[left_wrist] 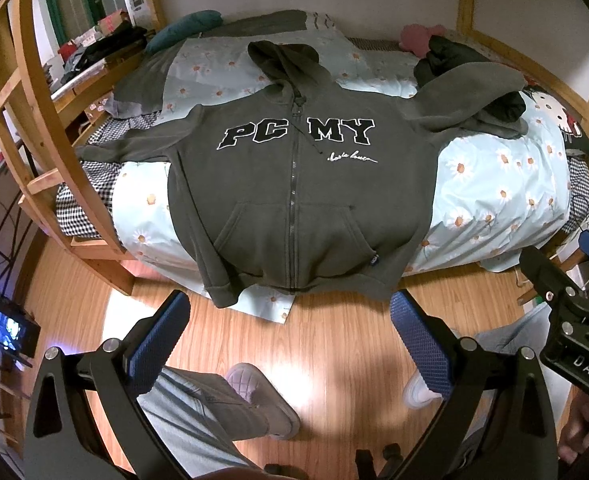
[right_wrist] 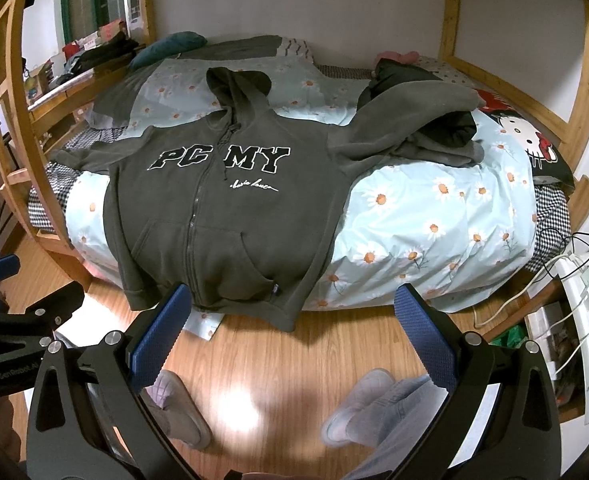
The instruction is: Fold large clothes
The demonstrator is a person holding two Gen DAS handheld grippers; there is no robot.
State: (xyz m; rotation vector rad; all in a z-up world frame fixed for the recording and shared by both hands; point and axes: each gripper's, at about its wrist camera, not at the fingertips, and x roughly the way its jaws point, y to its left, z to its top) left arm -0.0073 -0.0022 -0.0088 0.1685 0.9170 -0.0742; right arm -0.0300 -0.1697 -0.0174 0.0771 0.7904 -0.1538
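A dark grey zip hoodie point(left_wrist: 294, 200) point(right_wrist: 222, 208) with "PC MY" lettering lies face up and spread on the bed, hood toward the wall, hem hanging over the near edge. Its one sleeve point(left_wrist: 126, 144) stretches left; the other sleeve point(left_wrist: 474, 92) drapes over a pile of dark clothes point(left_wrist: 502, 108). My left gripper point(left_wrist: 290, 324) is open above the wooden floor, short of the hem, holding nothing. In the right wrist view my right gripper point(right_wrist: 294, 320) is open too, just in front of the hem, its left blue pad point(right_wrist: 162, 336) overlapping the hem's edge in view.
The bed point(left_wrist: 494, 192) has a daisy-print cover inside a wooden bunk frame with a ladder point(left_wrist: 26, 128) at left. A person's slippered feet point(left_wrist: 262, 400) stand on the floor below. A power strip and cables point(right_wrist: 582, 288) lie at right. A cartoon-cat pillow point(right_wrist: 522, 140) sits at the bed's right end.
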